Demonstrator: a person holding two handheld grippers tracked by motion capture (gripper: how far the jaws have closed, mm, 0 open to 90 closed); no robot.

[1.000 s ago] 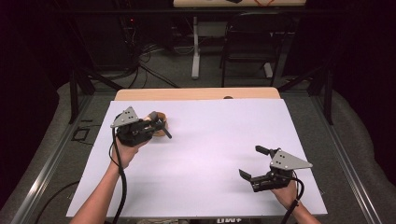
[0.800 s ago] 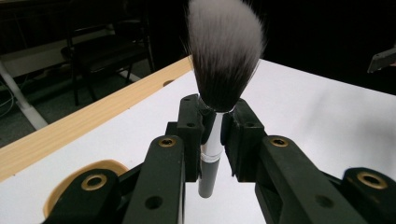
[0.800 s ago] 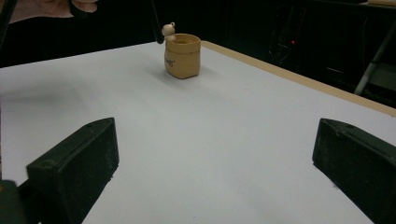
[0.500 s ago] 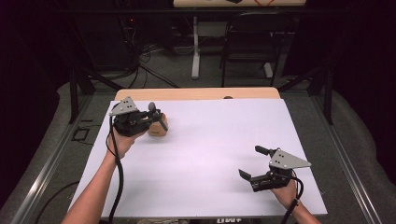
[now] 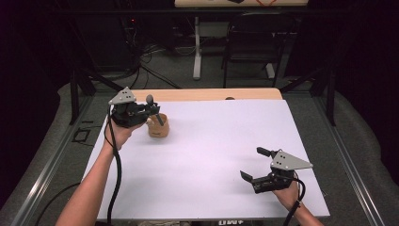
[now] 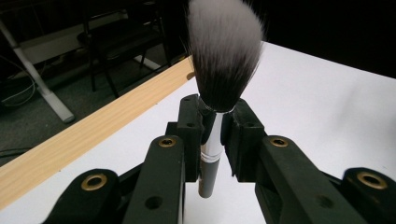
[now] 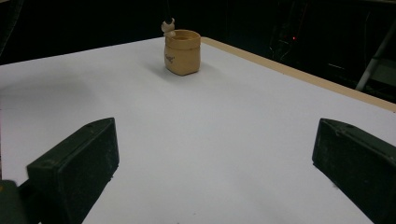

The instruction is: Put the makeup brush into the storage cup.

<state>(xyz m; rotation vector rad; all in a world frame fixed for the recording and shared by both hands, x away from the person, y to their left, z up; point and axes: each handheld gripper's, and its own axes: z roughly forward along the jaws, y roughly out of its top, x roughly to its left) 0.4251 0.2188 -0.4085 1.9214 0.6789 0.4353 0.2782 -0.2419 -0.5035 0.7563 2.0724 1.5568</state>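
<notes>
Between the left tongs (image 6: 212, 135): one makeup brush (image 6: 219, 60), clenched at its ferrule, bristles up, just beside a tan pot (image 5: 158, 126). Right tongs (image 5: 260, 165): released, jaws wide, low over white worktop (image 5: 211, 155), well apart from both.

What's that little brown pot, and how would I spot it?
Start at the white table and go to its far left corner. Beside the left gripper, which holds a brush, stands the pot, tan with a rolled rim.
</notes>
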